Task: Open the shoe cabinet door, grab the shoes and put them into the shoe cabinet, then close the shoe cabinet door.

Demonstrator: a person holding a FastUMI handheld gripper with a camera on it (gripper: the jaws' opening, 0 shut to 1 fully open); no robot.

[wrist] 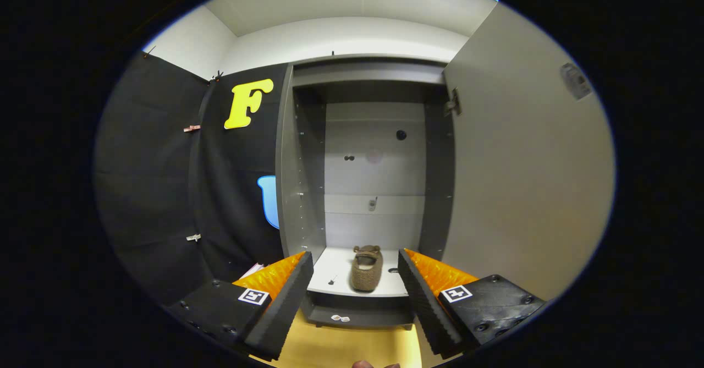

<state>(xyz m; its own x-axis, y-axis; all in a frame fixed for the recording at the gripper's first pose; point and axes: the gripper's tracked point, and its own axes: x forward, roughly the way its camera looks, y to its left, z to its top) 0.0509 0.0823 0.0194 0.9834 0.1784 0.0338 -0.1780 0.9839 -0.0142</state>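
Tool (355, 280) spread, empty. Shoe (367, 269) on cabinet (300, 192) bottom shelf, ahead btwn fingers, beyond tips. Door (522, 181) open, right of tool. Risk: shoe near shelf front edge, door swing may clip it on closing.

No readable text, brand or number; claw (356, 285) open, square coded markers on fingers (254, 296).

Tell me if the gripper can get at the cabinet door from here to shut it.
Probably yes. The gripper has its jaws open and empty, facing the cabinet. The door stands swung wide beside the right finger with nothing between them. The shoe sits inside on the shelf, out of the door's path.
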